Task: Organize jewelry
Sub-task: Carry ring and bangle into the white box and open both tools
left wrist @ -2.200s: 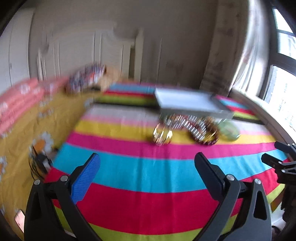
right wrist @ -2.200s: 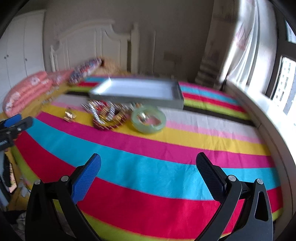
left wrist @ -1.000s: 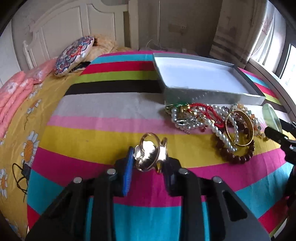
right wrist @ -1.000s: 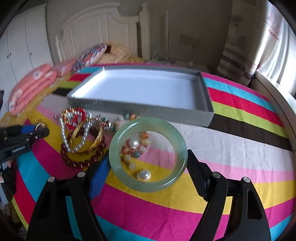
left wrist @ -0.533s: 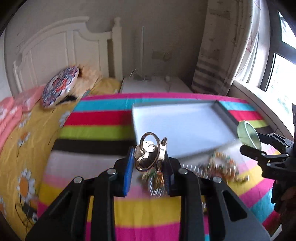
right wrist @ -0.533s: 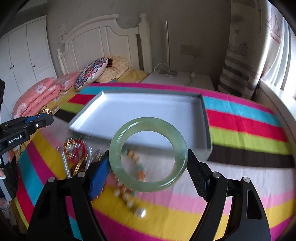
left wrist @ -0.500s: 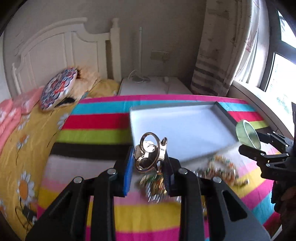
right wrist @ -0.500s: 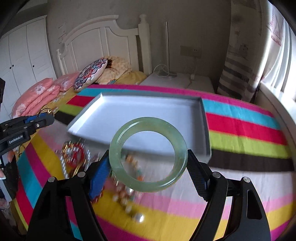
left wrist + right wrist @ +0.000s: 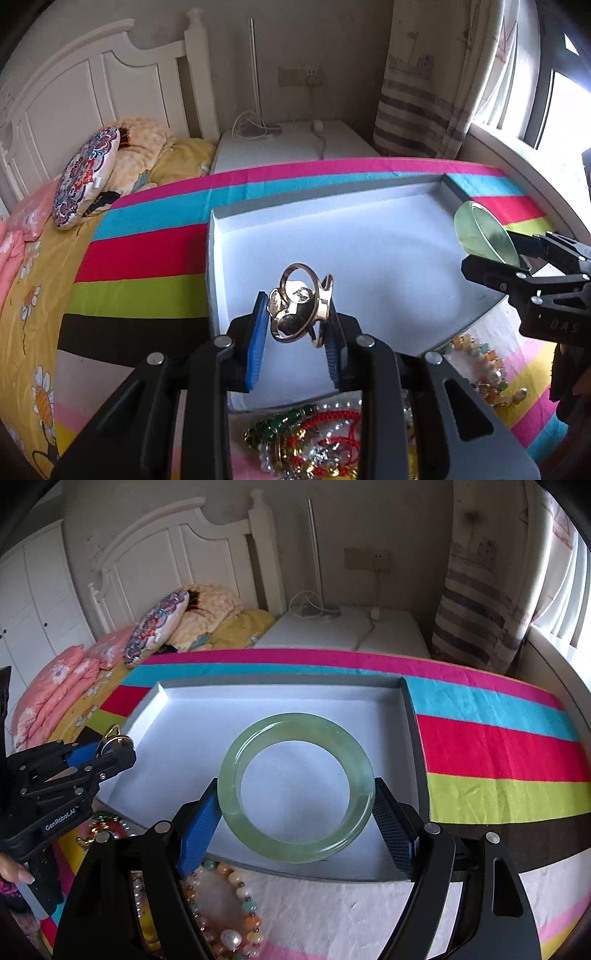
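My left gripper (image 9: 297, 325) is shut on a gold ring ornament (image 9: 299, 308) and holds it in the air over the near left part of the grey tray (image 9: 369, 258). My right gripper (image 9: 297, 812) is shut on a pale green jade bangle (image 9: 295, 786), held over the tray (image 9: 192, 716) in the right wrist view. Across the tray each gripper shows in the other's view: the right one with the bangle (image 9: 484, 236) at the right, the left one (image 9: 107, 747) at the left. A heap of bead necklaces and bracelets (image 9: 314, 439) lies on the striped bedspread in front of the tray.
The tray's white floor is bare. More pearl and coloured beads (image 9: 225, 915) lie below my right fingers. Pillows (image 9: 85, 177) and a white headboard (image 9: 177, 554) stand at the far left, a white bedside cabinet (image 9: 288, 146) behind the bed, a curtain (image 9: 436, 81) and window at the right.
Both grippers have lifted their pieces off the bedspread and carried them forward over the tray. The bead heap has slipped to the bottom of both views.
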